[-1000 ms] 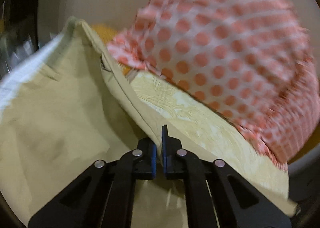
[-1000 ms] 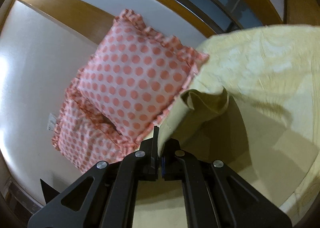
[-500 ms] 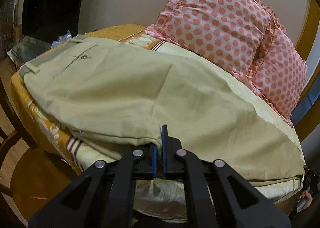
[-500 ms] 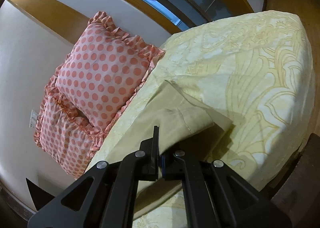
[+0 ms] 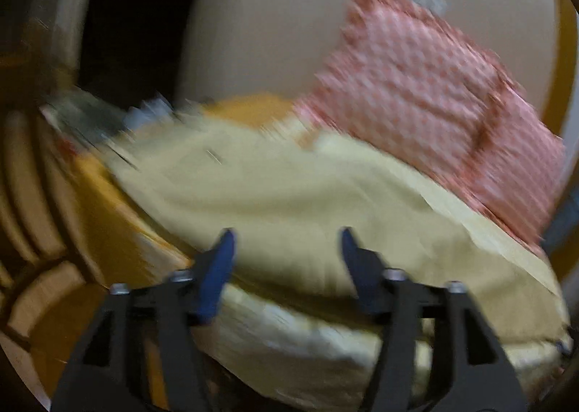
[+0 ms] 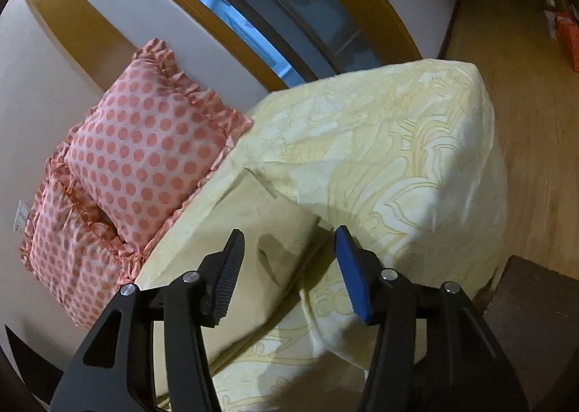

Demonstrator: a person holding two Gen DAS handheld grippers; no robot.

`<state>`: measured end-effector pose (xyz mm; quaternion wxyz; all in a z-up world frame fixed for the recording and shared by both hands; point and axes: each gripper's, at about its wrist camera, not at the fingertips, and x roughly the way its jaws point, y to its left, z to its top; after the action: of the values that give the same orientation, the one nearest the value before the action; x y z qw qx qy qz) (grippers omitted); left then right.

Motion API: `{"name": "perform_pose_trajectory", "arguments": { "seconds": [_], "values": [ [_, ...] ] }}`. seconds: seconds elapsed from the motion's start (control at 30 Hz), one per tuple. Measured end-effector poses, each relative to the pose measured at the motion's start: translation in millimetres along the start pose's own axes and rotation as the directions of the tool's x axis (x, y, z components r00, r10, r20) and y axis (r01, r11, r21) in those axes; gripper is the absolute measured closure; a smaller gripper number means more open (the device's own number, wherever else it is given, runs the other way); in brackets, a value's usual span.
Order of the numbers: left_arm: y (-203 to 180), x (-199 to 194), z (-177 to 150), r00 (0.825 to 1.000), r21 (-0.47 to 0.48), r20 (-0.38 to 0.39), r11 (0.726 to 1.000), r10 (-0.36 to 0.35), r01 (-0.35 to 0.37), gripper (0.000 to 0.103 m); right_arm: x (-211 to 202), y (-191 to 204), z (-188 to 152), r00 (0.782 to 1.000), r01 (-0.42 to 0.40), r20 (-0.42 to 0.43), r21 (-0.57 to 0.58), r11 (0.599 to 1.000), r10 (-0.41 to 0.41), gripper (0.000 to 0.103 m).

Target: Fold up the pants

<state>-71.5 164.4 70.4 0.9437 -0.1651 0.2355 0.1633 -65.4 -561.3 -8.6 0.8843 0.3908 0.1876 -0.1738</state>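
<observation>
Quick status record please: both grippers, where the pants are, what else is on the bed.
left gripper: open, empty, view blurred
right gripper: open, empty, above the pants' end
pants: khaki, lying spread on the bed, held by neither gripper
pants end: lies flat on the bedsheet
bedsheet: pale yellow, patterned
pillows: two, pink with dots, at the wall

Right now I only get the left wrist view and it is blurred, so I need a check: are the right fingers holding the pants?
Observer: No. The right gripper is open, its fingers apart above the pants.
Operator: Is the cloth flat there?
Observer: Mostly; the pants corner lies on the bedsheet with a small crease.
Operator: Anything beside it?
Observer: Two dotted pillows stand against the wall, at the pants' far edge.
</observation>
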Motion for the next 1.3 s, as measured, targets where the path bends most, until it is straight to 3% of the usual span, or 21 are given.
{"name": "perform_pose_trajectory", "arguments": {
  "seconds": [0.07, 0.13, 0.2, 0.23, 0.27, 0.43, 0.5, 0.57, 0.67, 0.73, 0.77, 0.8, 0.87, 0.97, 1.0, 1.07, 1.13, 1.17, 1.2, 1.27, 1.3],
  "values": [
    [1, -15, 7, 0.995, -0.011, 0.099, 1.000, 0.023, -0.022, 0.028, 2, 9, -7, 1.000, -0.009, -0.008, -0.052, 0.999, 0.008, 0.048],
    [1, -16, 13, 0.991, -0.005, 0.130, 1.000, 0.026, -0.025, 0.021, 6, 21, -15, 1.000, -0.005, -0.006, -0.123, 0.992, 0.005, 0.049],
    [-1, -1, 17, 0.996, 0.023, 0.090, 0.999, 0.022, -0.024, 0.021, 12, 28, -19, 1.000, -0.020, -0.008, -0.169, 0.985, 0.019, 0.066],
    [-1, 8, 17, 0.998, 0.035, 0.063, 0.999, 0.018, -0.020, 0.021, 15, 29, -19, 1.000, -0.005, 0.003, -0.189, 0.982, 0.005, 0.091],
    [0, 18, 15, 0.999, 0.045, 0.033, 0.999, 0.021, -0.023, 0.021, 19, 28, -19, 1.000, -0.023, -0.007, -0.200, 0.979, 0.022, 0.098],
    [7, 52, 1, 0.997, 0.039, -0.074, 0.999, 0.026, -0.023, 0.021, 12, 64, -12, 0.994, -0.105, 0.010, -0.255, 0.961, 0.111, 0.100],
    [13, 65, -7, 0.992, 0.021, -0.127, 1.000, 0.020, -0.017, 0.021, 8, 104, -13, 0.980, -0.193, -0.009, -0.320, 0.928, 0.201, 0.100],
    [11, 66, -13, 0.994, 0.051, -0.108, 0.998, 0.034, -0.028, 0.020, 4, 152, -22, 0.949, -0.309, -0.055, -0.378, 0.873, 0.312, 0.100],
    [10, 64, -19, 0.995, 0.079, -0.093, 0.996, 0.046, -0.039, 0.018, 3, 235, -59, 0.857, -0.511, -0.193, -0.445, 0.735, 0.478, 0.100],
    [12, 60, -18, 0.996, 0.052, -0.085, 0.998, 0.031, -0.027, 0.018, 4, 292, -104, 0.758, -0.650, -0.340, -0.454, 0.609, 0.556, 0.100],
    [16, 57, -16, 0.997, 0.020, -0.076, 1.000, 0.015, -0.014, 0.018, 5, 308, -122, 0.722, -0.692, -0.396, -0.447, 0.568, 0.568, 0.100],
    [19, 55, -14, 0.998, 0.003, -0.067, 1.000, 0.009, -0.009, 0.018, 8, 330, -153, 0.668, -0.744, -0.484, -0.431, 0.510, 0.565, 0.100],
    [28, 49, -10, 0.999, -0.022, -0.044, 1.000, 0.020, -0.021, 0.018, 11, 358, -212, 0.599, -0.799, -0.636, -0.436, 0.415, 0.485, 0.099],
    [47, 47, -5, 0.997, -0.043, -0.037, 0.996, 0.071, -0.072, 0.017, 10, 375, -309, 0.497, -0.859, -0.846, -0.448, 0.246, 0.193, 0.087],
    [55, 47, -5, 0.996, -0.056, -0.042, 0.995, 0.080, -0.082, 0.017, 5, 373, -318, 0.493, -0.863, -0.853, -0.454, 0.223, 0.171, 0.081],
    [69, 48, -4, 0.995, -0.093, -0.050, 0.991, 0.088, -0.092, 0.017, -8, 368, -318, 0.492, -0.868, -0.843, -0.459, 0.188, 0.216, 0.054],
    [82, 51, -4, 0.995, -0.137, -0.061, 0.987, 0.078, -0.086, 0.017, -13, 362, -298, 0.504, -0.863, -0.808, -0.455, 0.220, 0.306, 0.043],
    [89, 54, -3, 0.995, -0.169, -0.069, 0.983, 0.066, -0.077, 0.018, -11, 357, -287, 0.522, -0.852, -0.782, -0.458, 0.253, 0.342, 0.043],
    [94, 56, -3, 0.995, -0.190, -0.073, 0.979, 0.061, -0.074, 0.018, -4, 353, -279, 0.565, -0.823, -0.745, -0.478, 0.306, 0.355, 0.043],
    [102, 62, -1, 0.995, -0.224, -0.083, 0.972, 0.056, -0.073, 0.019, 14, 352, -283, 0.650, -0.752, -0.716, -0.554, 0.358, 0.256, 0.043],
    [106, 65, 0, 0.995, -0.235, -0.082, 0.969, 0.053, -0.071, 0.019, 27, 350, -294, 0.664, -0.728, -0.731, -0.582, 0.363, 0.158, 0.044]
  ]
}}
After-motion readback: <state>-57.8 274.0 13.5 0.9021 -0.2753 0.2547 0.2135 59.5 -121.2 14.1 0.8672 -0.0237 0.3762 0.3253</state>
